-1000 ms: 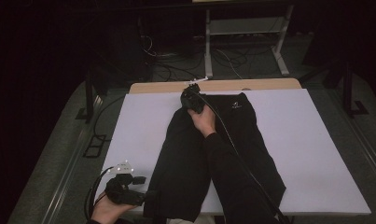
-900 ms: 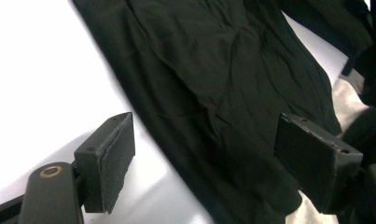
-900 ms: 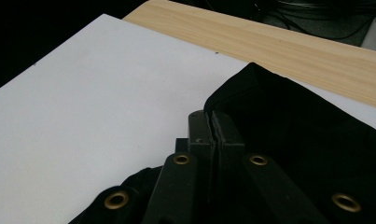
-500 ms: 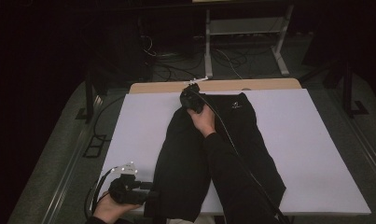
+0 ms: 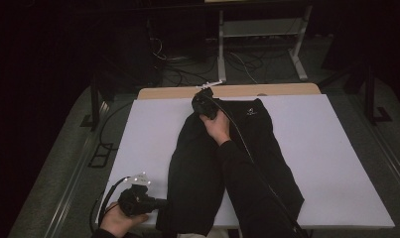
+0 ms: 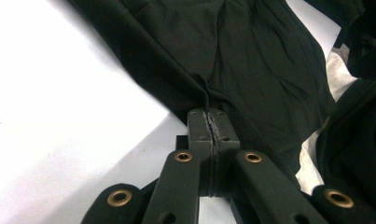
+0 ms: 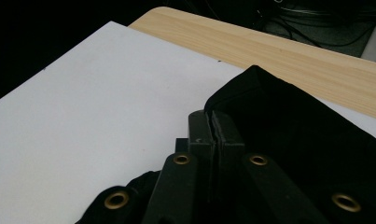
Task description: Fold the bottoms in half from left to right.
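The black garment [image 5: 227, 163] lies spread along the white surface [image 5: 336, 163]. The right tongs [image 5: 203, 101], arm stretched forward, pinch its far corner; the left tongs [image 6: 209, 122], having just closed, pinch its near edge, fabric visibly clamped in their own view

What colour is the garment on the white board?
Black cloth garment, plain with a small white logo; clearest in the high view.

The garment [image 5: 237, 163] lies on the sheet [image 5: 336, 163] at mid-frame in the high view, running from upper centre to the bottom edge. The sheet rests on the table [image 5: 267, 90], whose bare strip lies behind it. The left gripper [image 5: 160, 203] sits at the garment's lower-left edge, the right gripper [image 5: 200, 101] at its upper-left corner.
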### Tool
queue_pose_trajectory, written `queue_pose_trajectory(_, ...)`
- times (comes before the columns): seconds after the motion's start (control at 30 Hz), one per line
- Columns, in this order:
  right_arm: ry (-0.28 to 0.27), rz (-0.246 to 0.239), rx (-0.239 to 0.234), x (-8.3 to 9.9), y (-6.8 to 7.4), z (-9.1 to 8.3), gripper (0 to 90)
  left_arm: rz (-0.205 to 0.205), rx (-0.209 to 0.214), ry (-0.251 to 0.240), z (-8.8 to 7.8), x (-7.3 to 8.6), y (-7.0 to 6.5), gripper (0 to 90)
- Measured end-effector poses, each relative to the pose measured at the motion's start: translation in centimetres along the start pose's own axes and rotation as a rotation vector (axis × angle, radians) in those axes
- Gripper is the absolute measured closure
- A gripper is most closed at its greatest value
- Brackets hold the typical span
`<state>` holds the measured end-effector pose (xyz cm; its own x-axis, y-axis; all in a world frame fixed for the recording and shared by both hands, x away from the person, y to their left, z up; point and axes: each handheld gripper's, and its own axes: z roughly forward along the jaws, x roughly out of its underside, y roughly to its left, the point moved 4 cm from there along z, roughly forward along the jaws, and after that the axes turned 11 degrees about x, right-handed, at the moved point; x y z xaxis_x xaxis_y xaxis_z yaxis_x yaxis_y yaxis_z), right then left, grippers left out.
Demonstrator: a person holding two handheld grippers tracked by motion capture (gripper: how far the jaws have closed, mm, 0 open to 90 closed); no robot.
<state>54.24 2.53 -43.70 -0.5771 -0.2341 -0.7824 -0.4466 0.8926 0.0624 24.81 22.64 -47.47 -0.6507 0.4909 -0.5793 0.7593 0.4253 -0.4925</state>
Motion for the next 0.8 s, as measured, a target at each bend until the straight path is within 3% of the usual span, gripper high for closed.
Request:
queue_pose_trajectory(0.17, -0.001, 0.000, -0.005, 0.0, 0.1, 0.0, 86.2, -0.006, 0.010, -0.026, -0.4, -0.2, -0.2, 88.8)
queue_pose_trajectory(0.43, -0.005, 0.003, -0.001, -0.4, -0.5, -0.4, 86.2, 0.025, 0.015, -0.055, -1.0, -0.9, -0.8, 88.8)
queue_pose_trajectory(0.63, -0.005, 0.001, 0.004, -0.8, -1.0, -1.1, 86.2, 0.030, 0.046, -0.089, -1.6, -1.3, -1.6, 88.8)
queue_pose_trajectory(0.8, -0.006, -0.002, 0.015, -1.0, -1.7, -1.6, 86.2, 0.059, 0.072, -0.101, -1.7, -2.1, -2.5, 88.8)
